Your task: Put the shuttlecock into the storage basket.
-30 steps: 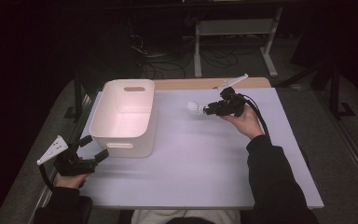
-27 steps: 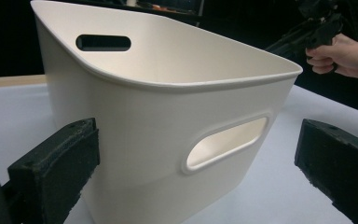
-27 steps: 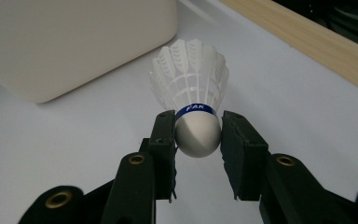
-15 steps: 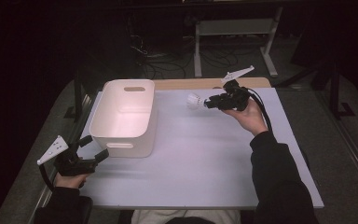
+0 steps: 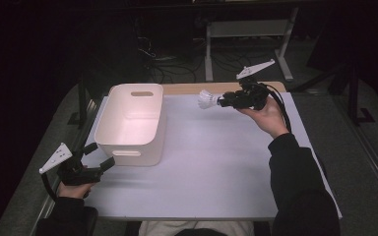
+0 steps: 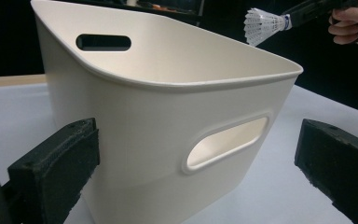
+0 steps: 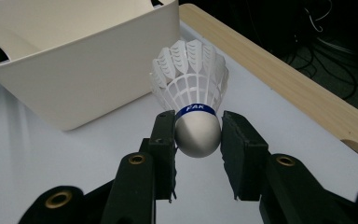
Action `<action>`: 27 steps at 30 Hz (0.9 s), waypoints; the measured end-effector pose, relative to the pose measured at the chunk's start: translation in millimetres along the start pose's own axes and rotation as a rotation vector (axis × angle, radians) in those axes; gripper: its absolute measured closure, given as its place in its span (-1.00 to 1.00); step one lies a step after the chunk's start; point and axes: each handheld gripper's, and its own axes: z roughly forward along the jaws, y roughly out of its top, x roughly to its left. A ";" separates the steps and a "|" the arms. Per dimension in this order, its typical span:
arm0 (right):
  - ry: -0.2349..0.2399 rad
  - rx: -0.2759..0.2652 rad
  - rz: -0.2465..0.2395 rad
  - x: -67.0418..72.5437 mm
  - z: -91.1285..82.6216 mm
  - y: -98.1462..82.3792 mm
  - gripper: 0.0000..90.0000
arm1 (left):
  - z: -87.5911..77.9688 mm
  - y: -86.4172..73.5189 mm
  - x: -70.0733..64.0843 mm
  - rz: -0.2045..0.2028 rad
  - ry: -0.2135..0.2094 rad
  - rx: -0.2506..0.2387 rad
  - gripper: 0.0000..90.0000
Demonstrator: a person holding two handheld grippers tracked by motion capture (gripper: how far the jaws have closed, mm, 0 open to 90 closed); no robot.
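- Risk of slip: shuttlecock (image 7: pixel 193 116) pinched only at its rounded cork nose by the right gripper (image 5: pixel 222 102); smooth curve between flat pads, so a jolt could squirt it out onto the table (image 5: pixel 216 162) short of the bin.
- Risk of a bounce-out: light and feathery, likely to drift or tip off the rim if let go too high or too near the right wall of the white bin (image 5: pixel 133 123).
- Risk of crushing the skirt if regripped higher up.
- Shuttlecock location: in the air over the far part of the table, right of the bin and well apart from it, skirt pointing left toward it.
- Right hand (image 5: pixel 266 115): raised, forearm reaching in from the near right, gripper lying roughly level.
- Left gripper (image 5: pixel 96 162): spread wide and empty, low at the near left, aimed at the bin's near wall with its handle slot (image 6: pixel 226 142), pads not touching.
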 end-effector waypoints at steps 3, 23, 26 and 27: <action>-0.001 -0.008 -0.003 1.0 -2.9 2.8 0.45 | 0.1 0.0 0.0 0.001 0.000 0.000 -1.00; 0.023 -0.045 -0.063 23.5 -9.3 43.2 0.45 | 0.0 0.1 -0.1 0.001 -0.001 -0.001 -1.00; 0.030 -0.052 -0.076 28.6 -9.3 50.5 0.45 | 0.0 0.1 0.1 -0.001 -0.002 -0.002 -1.00; 0.033 -0.054 -0.080 30.2 -9.2 52.7 0.45 | 0.1 0.1 0.0 0.000 -0.001 -0.001 -1.00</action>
